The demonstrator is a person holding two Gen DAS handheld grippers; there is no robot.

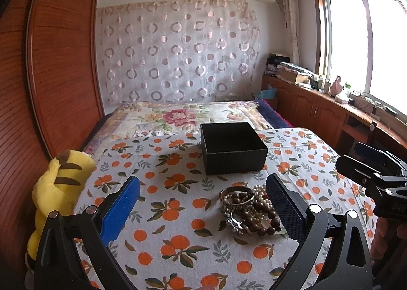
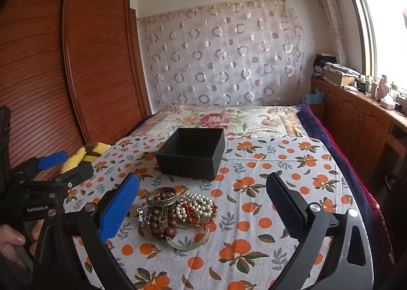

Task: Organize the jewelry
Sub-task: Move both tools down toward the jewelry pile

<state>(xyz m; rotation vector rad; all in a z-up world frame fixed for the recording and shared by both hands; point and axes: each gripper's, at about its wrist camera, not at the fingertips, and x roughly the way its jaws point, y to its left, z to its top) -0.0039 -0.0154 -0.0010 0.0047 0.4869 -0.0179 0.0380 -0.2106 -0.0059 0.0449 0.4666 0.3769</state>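
Nothing is picked yet: left gripper and right gripper hover wide open and empty over the orange-print cloth, so the next move is probably closing on one piece of the tangled jewelry pile for the black box toward the cloth's far edge.

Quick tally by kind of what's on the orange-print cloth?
Box, black, open: 1
Jewelry pile: 1 heap; pieces are tangled, so a full count cannot be told. Seen in it: silver bangle, pearl strands, brown bead strand, jade bangle, red cord.
Total: 2 (box and heap)
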